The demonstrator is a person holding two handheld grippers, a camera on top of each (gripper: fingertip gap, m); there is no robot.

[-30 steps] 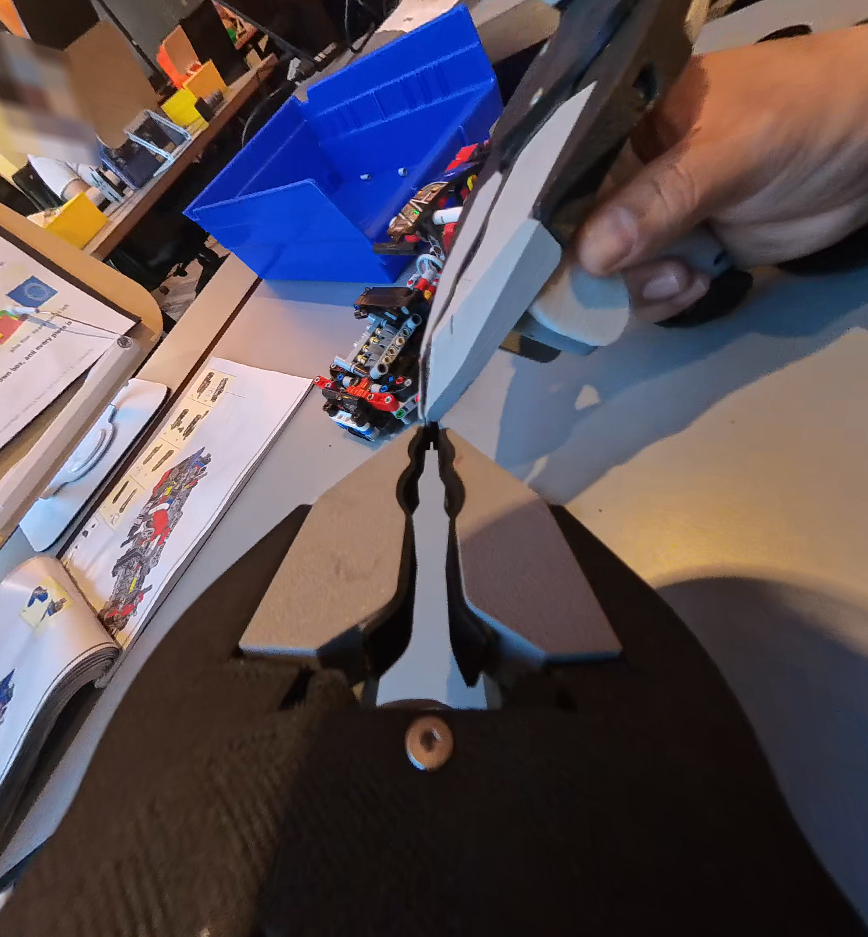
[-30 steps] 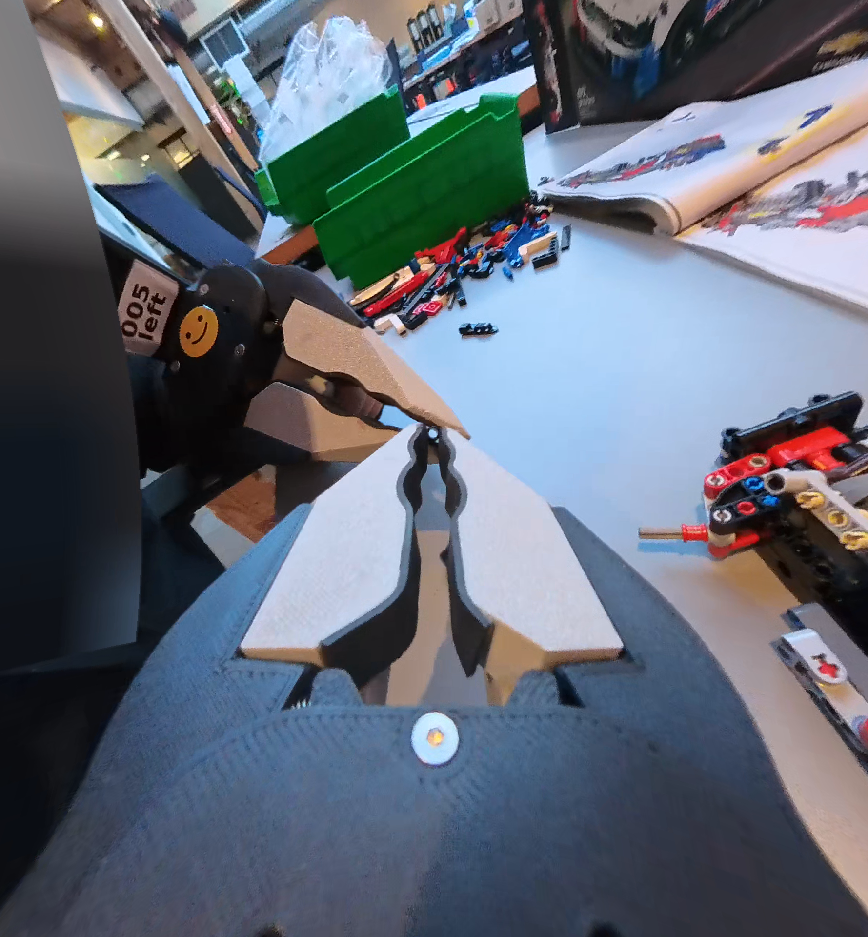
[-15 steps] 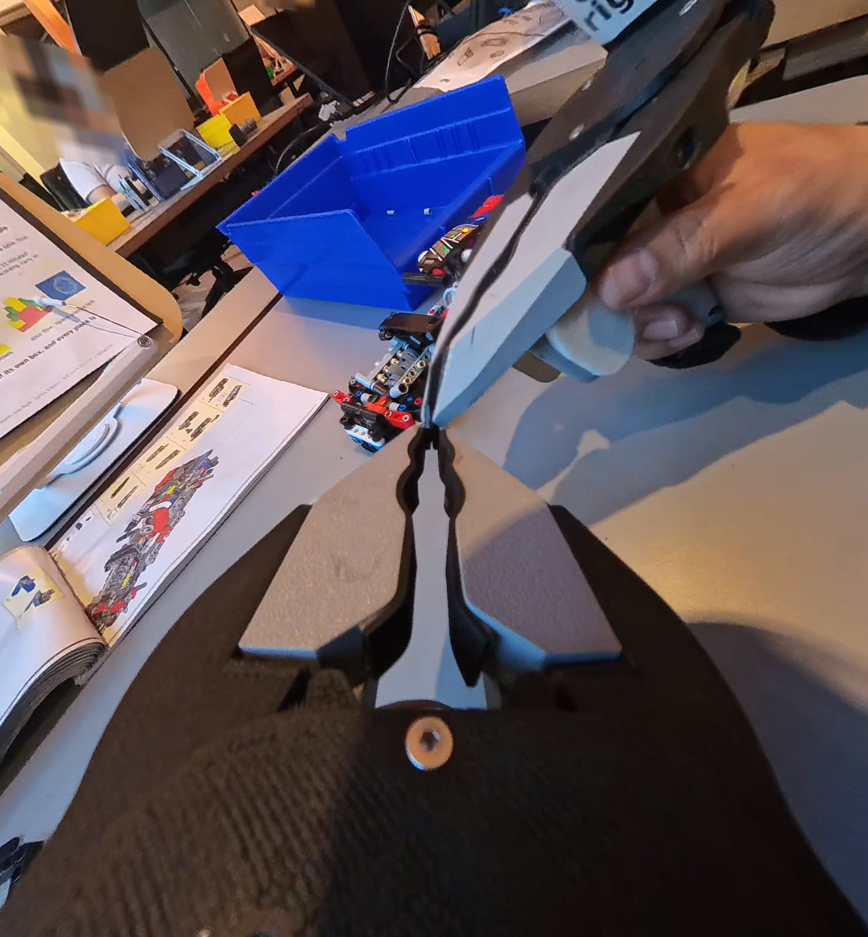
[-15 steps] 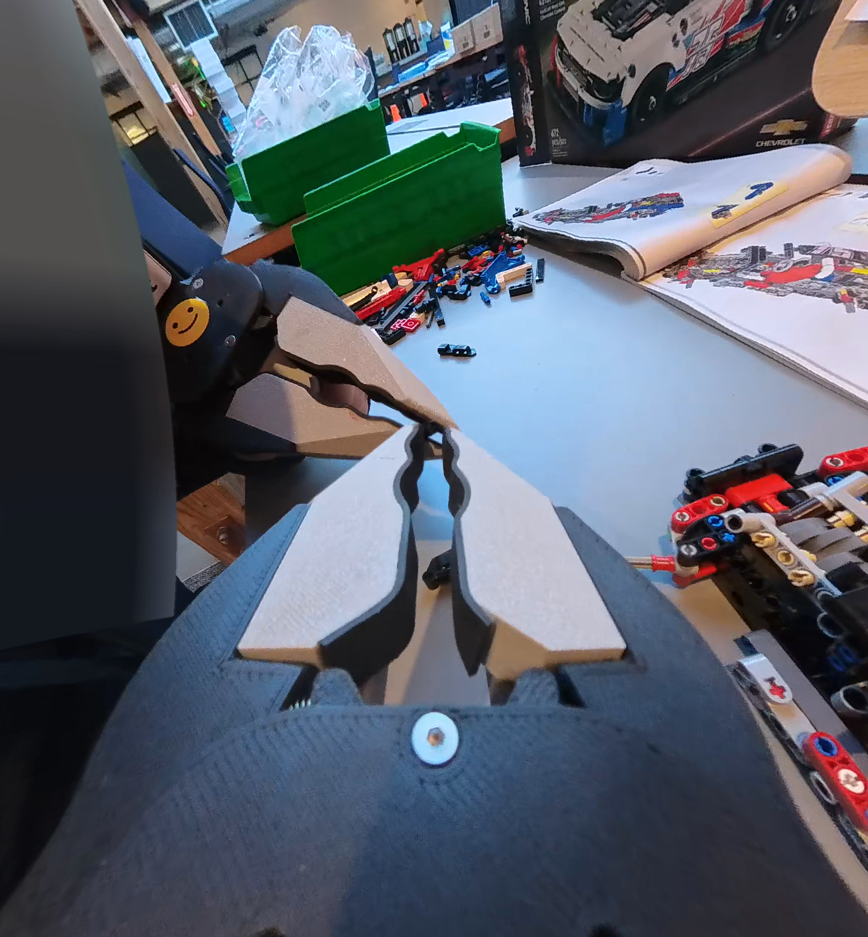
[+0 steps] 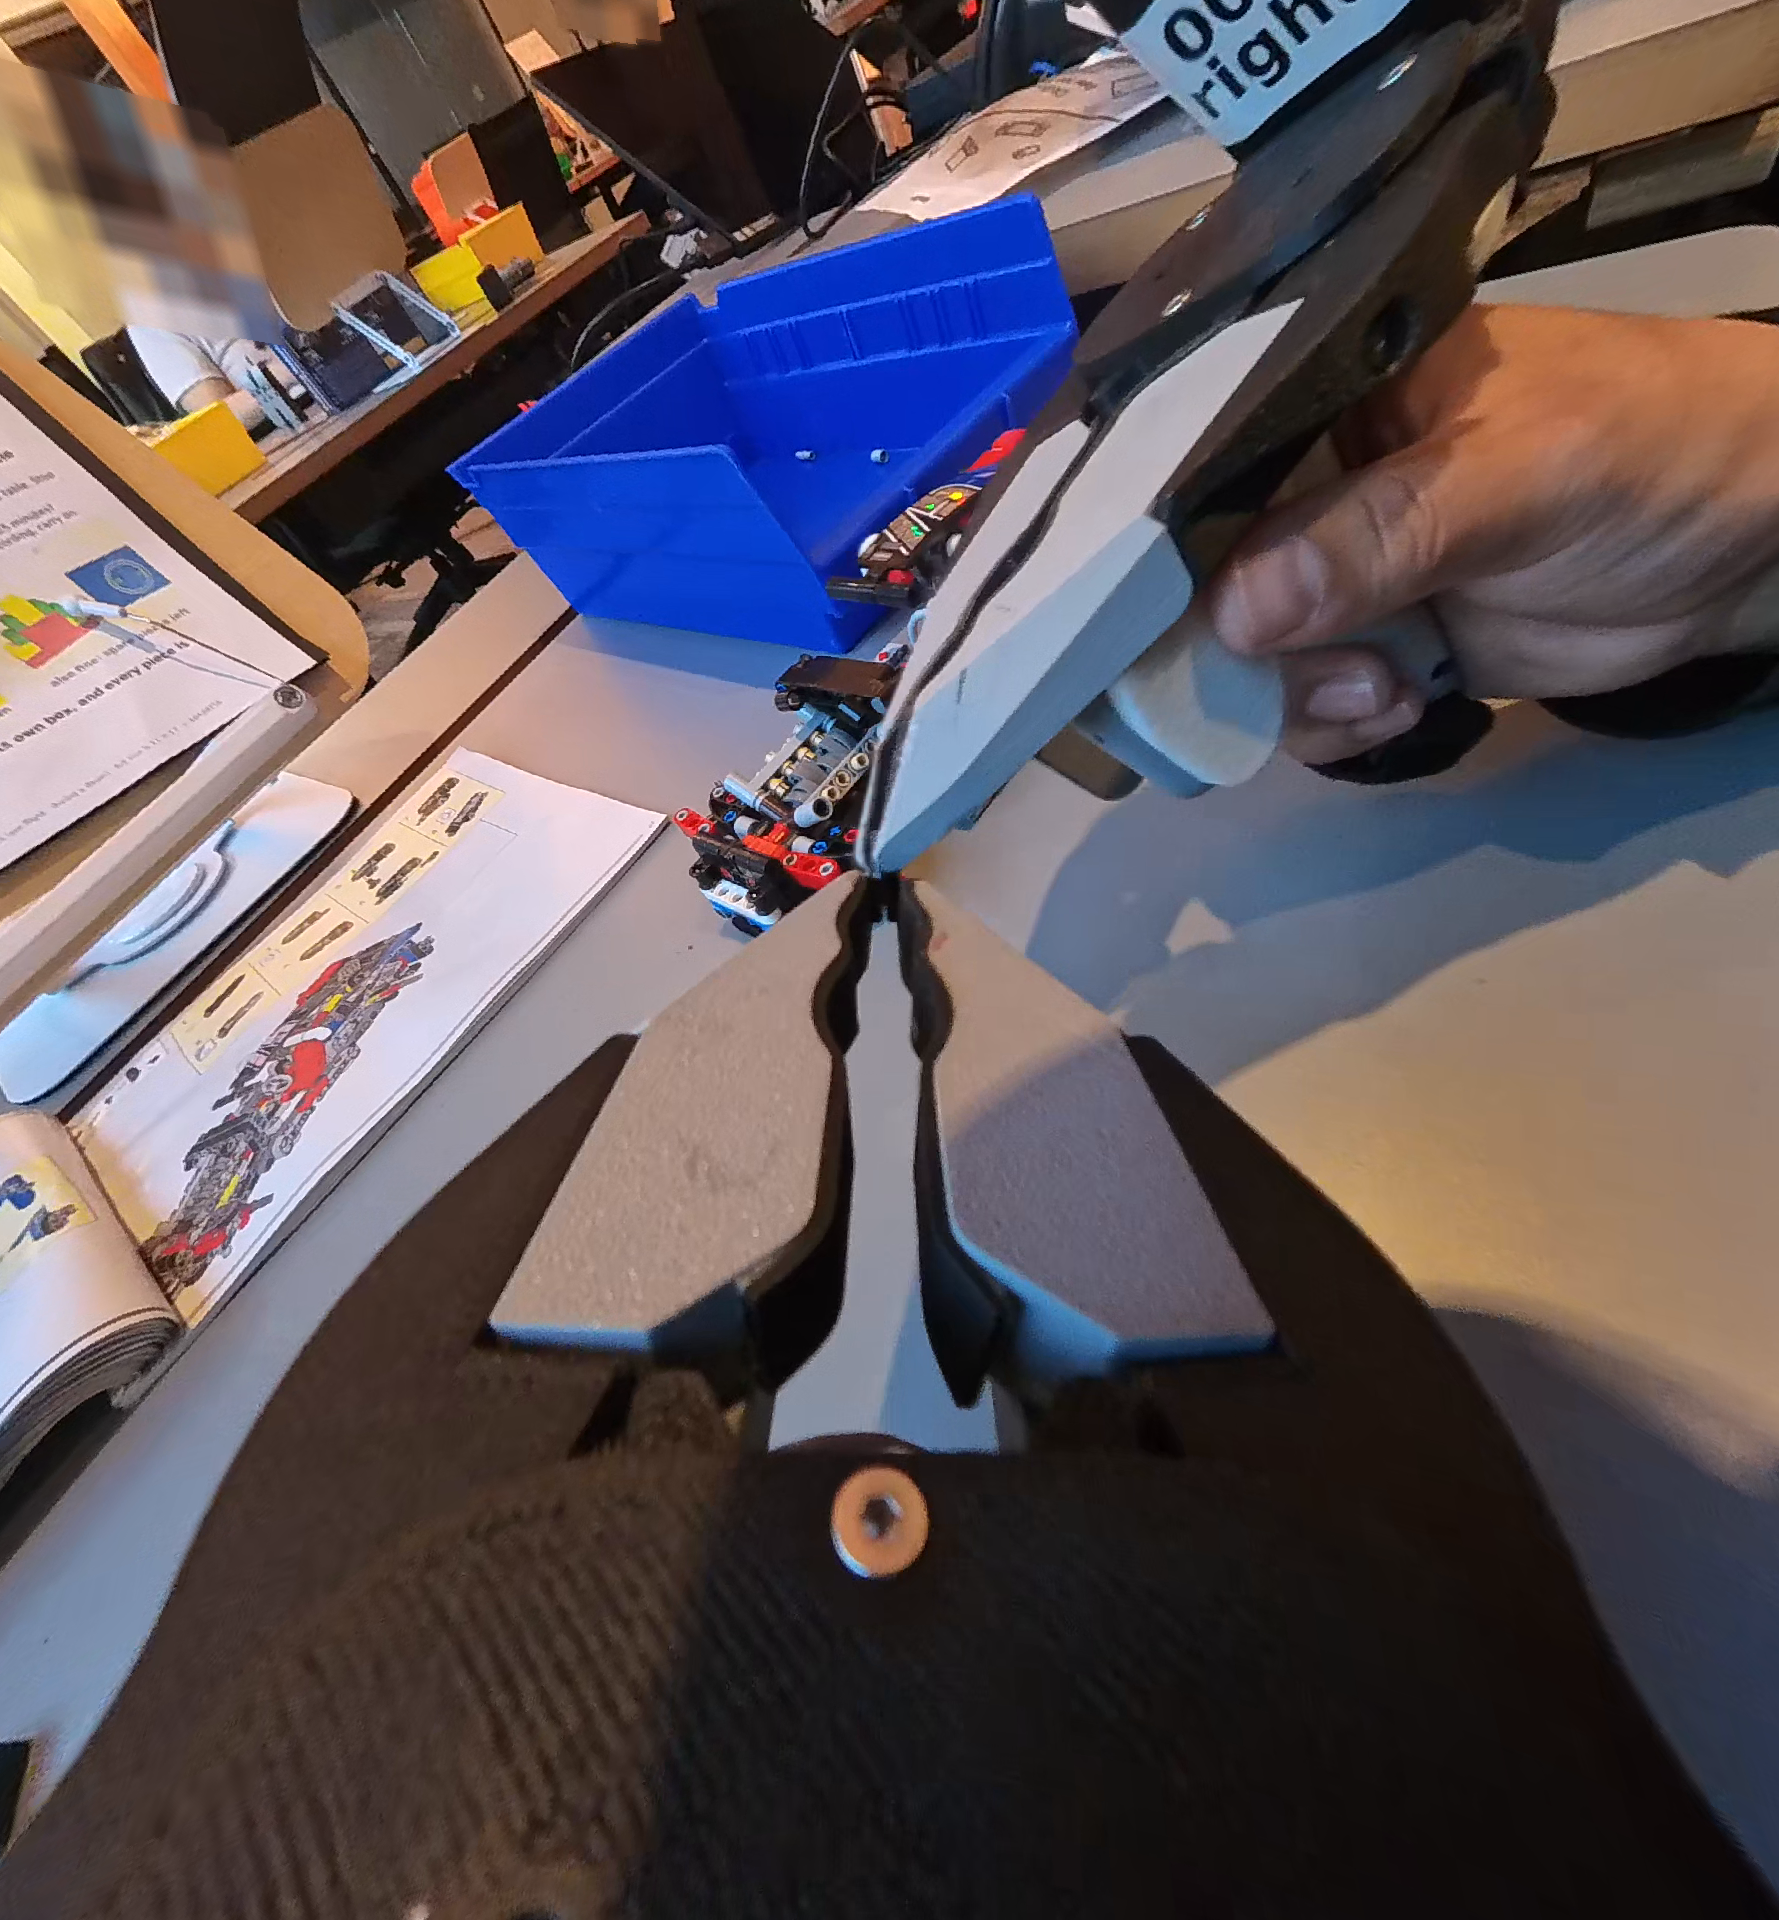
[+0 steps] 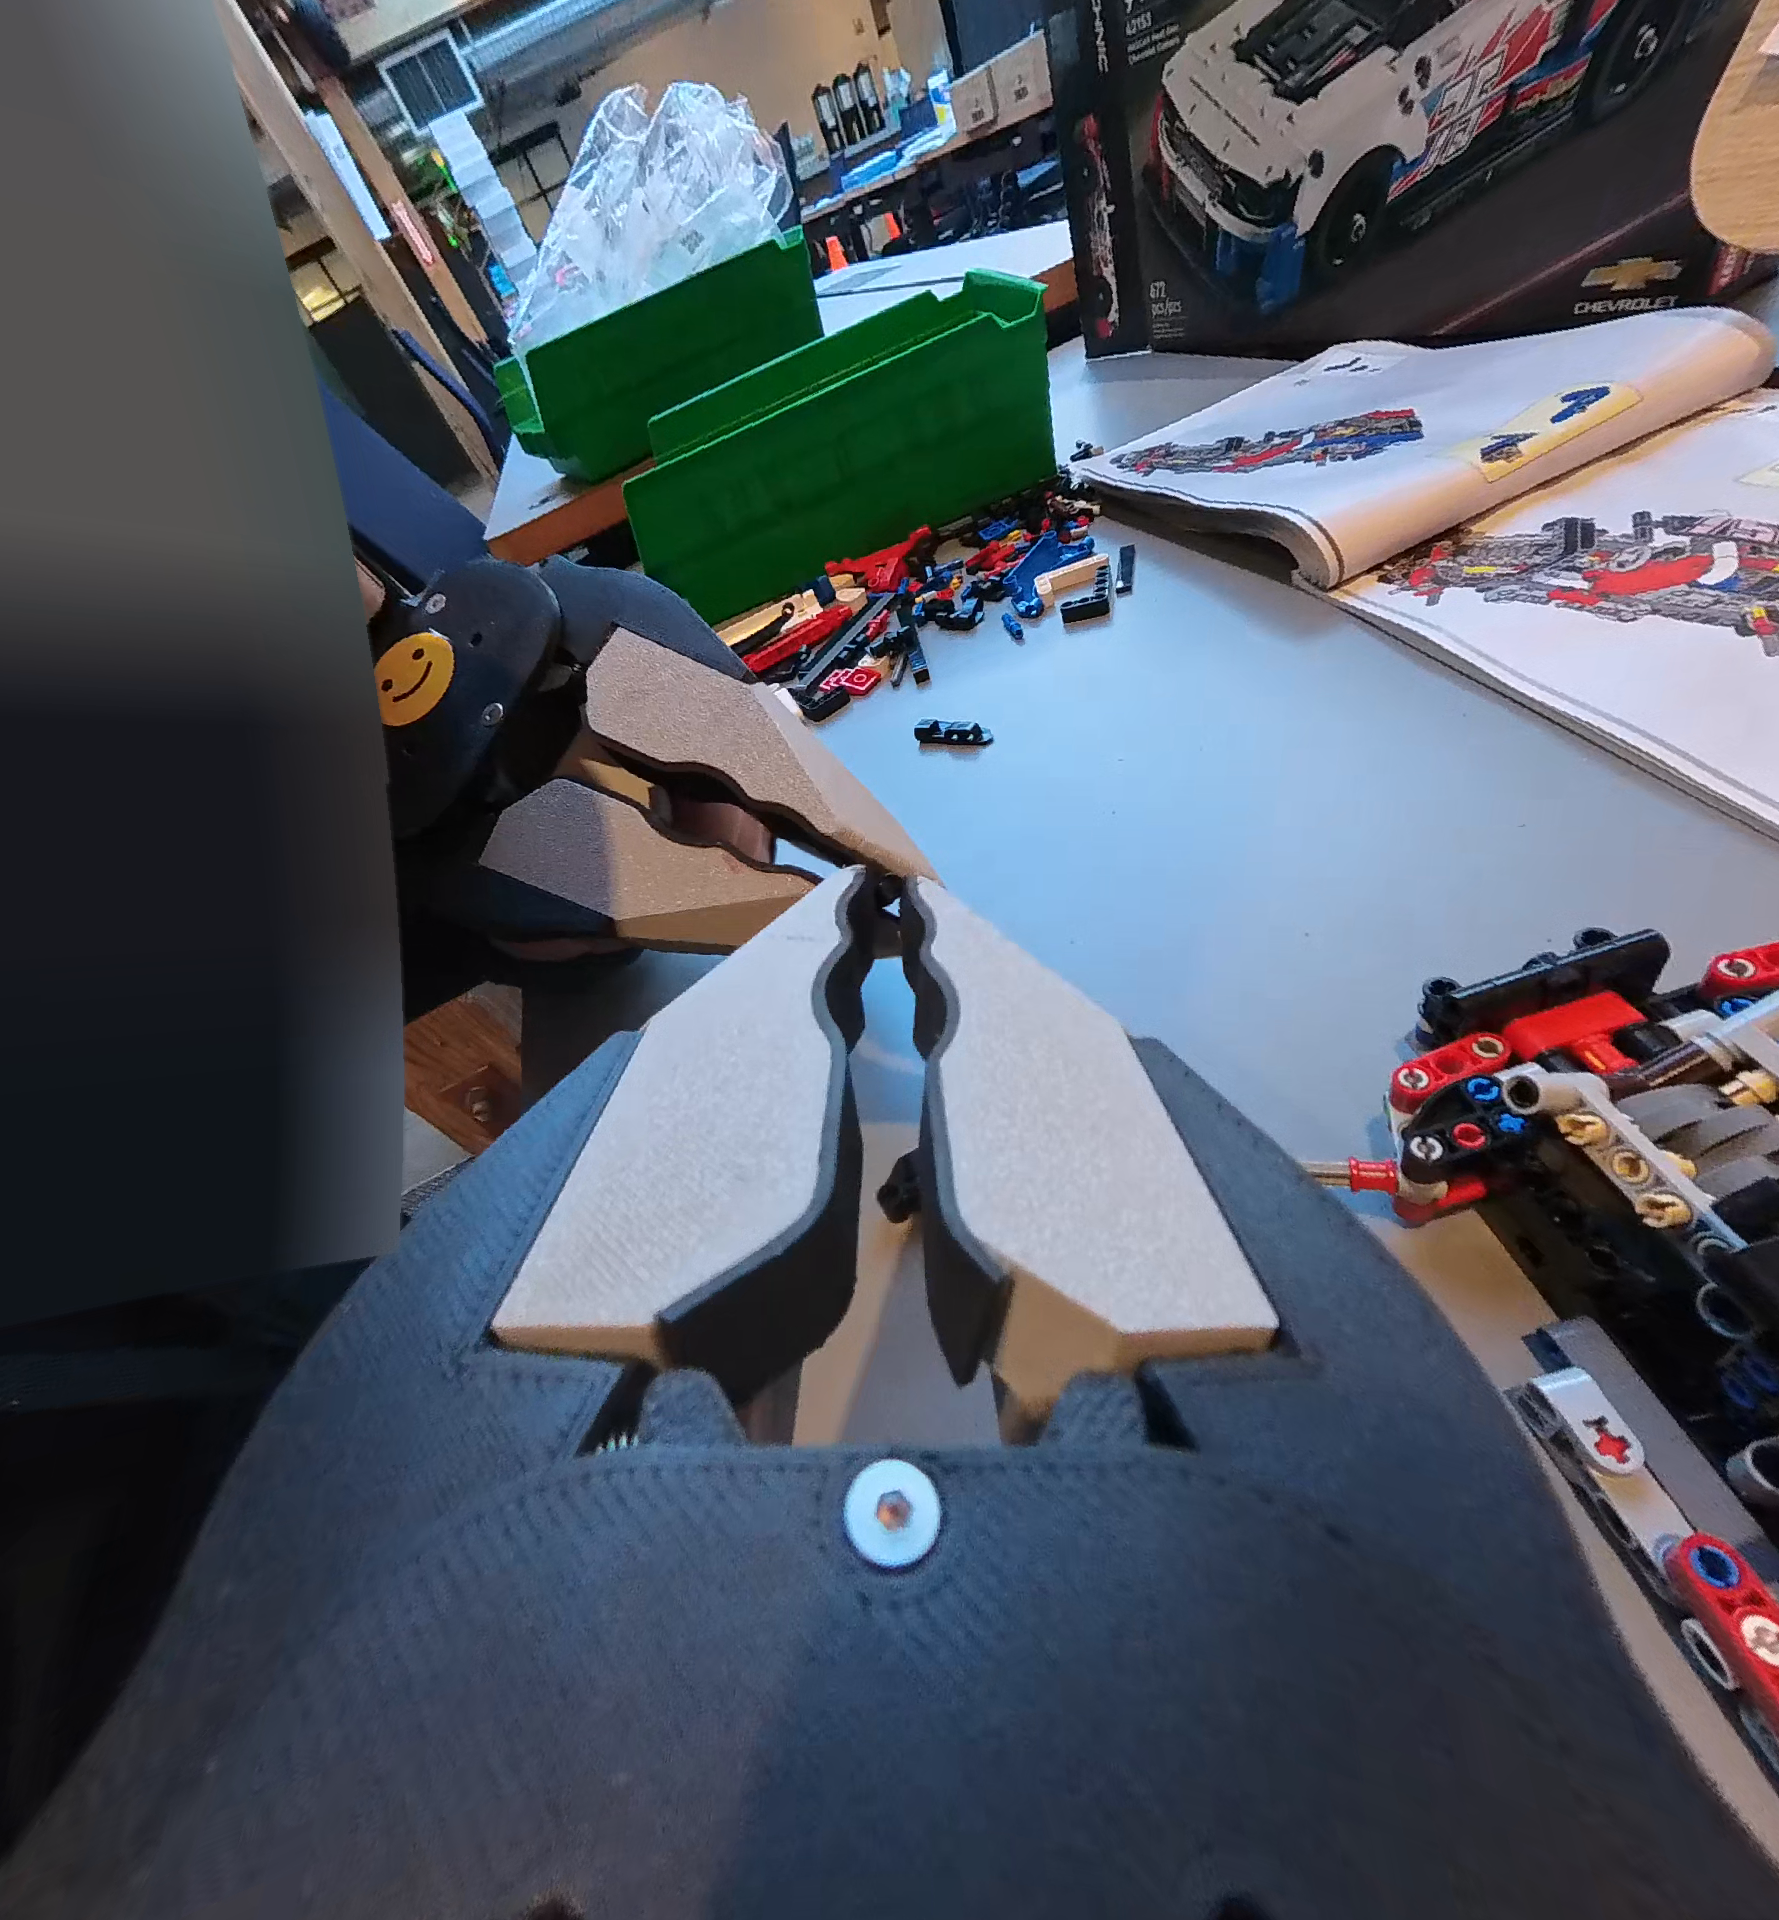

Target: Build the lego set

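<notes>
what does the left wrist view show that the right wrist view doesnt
Only the left wrist view shows the blue bin, the hand holding the right claw, and a printed sheet on a wooden board.

Only the right wrist view shows the green bins, the loose parts pile, the set's box and a clear plastic bag.

Both show the two claw tips meeting on a small dark piece, the left claw, the partly built model, the open instruction booklet and the grey table.
</notes>
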